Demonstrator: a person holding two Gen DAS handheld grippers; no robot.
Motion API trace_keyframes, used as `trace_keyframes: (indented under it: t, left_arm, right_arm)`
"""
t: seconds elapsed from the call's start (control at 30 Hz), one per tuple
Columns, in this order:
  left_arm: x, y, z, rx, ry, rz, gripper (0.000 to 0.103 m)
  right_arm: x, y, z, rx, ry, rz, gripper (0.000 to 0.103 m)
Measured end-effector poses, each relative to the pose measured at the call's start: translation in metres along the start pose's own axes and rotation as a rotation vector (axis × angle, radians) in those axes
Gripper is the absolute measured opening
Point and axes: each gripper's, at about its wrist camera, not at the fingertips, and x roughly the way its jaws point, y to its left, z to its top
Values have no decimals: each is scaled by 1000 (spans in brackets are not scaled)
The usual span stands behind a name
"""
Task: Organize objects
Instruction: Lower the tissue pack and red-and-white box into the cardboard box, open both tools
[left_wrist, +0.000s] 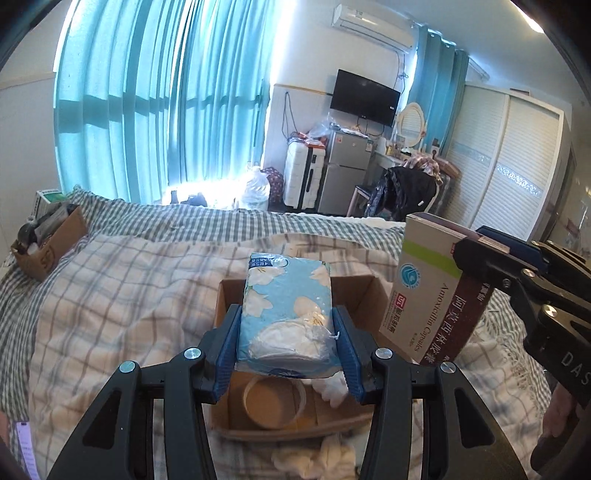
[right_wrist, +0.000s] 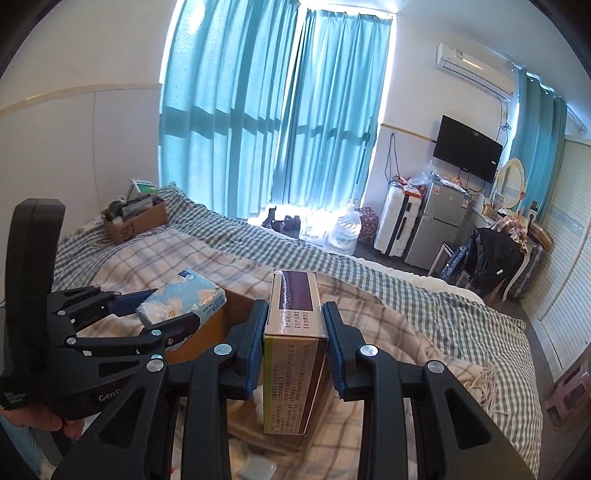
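Jaws of both grippers gripped packages.
Left gripper (left_wrist: 286, 334) clamped a blue floral plastic tissue pack (left_wrist: 286, 306); right gripper (right_wrist: 293, 345) clamped a white-and-maroon cardboard medicine box (right_wrist: 293, 354) above an open brown cardboard box (left_wrist: 236, 398).

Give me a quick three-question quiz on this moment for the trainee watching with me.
1. True or false: the left gripper is empty.
2. What does the right gripper hold? A) roll of tape B) medicine box C) water jug
3. What lies inside the open cardboard box under the grippers?

Key
1. False: it is shut on the tissue pack.
2. B: the medicine box printed "Amoxicillin Capsules".
3. A roll of tape and some white wadding.
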Motion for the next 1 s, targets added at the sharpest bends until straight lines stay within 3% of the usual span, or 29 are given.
trace_keyframes:
  t: [0.27, 0.5, 0.67, 0.77, 0.83, 0.93, 1.0]
  left_arm:
    - [66, 4, -12, 20, 72, 1, 50]
    - [102, 6, -38, 32, 160, 5, 50]
    - [97, 4, -39, 39, 171, 20, 56]
    - [80, -2, -35, 33, 156, 30, 73]
    - [63, -4, -31, 35, 124, 47, 86]
    - [36, -6, -25, 42, 92, 65, 93]
    - [17, -8, -22, 46, 76, 65, 97]
  right_arm:
    - [87, -15, -15, 30, 107, 22, 29]
    - [128, -17, -47, 41, 201, 22, 30]
    - [121, -26, -45, 85, 194, 16, 32]
    - [100, -26, -37, 87, 164, -10, 56]
    - [83, -24, -30, 87, 137, -12, 58]
    - [51, -21, -19, 74, 101, -27, 61]
    - [25, -19, -13, 68, 75, -38, 68]
